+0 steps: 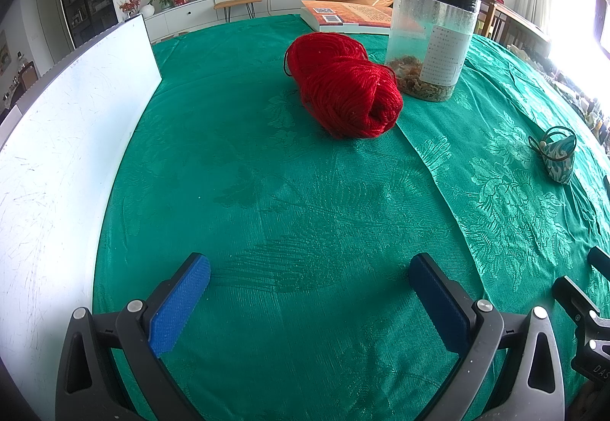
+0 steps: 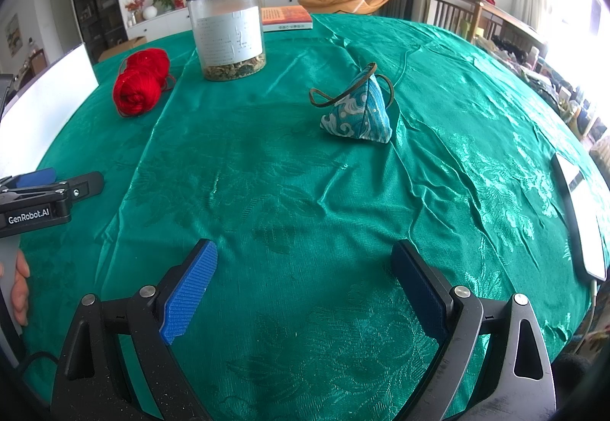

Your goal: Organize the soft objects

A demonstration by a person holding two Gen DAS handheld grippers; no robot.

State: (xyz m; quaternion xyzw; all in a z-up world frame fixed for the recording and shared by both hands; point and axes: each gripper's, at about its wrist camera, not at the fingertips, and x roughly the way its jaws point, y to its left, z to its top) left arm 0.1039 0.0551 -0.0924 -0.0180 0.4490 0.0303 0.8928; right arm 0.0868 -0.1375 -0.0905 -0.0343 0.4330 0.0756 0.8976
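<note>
A red yarn skein [image 1: 343,85] lies on the green tablecloth [image 1: 305,211], straight ahead of my left gripper [image 1: 309,280], which is open and empty well short of it. The skein also shows at the far left in the right wrist view [image 2: 140,85]. A small teal patterned pyramid pouch [image 2: 358,112] with a brown cord loop sits ahead of my right gripper [image 2: 305,268], which is open and empty. The pouch shows at the right edge of the left wrist view [image 1: 558,154]. The left gripper's side [image 2: 45,192] is seen at the left of the right wrist view.
A clear plastic jar [image 1: 431,40] with a black lid and dried contents stands beside the yarn; it also shows in the right wrist view [image 2: 228,28]. A book [image 1: 343,17] lies at the far edge. A white board [image 1: 57,154] is at the left. A white tablet-like device [image 2: 583,219] lies at the right.
</note>
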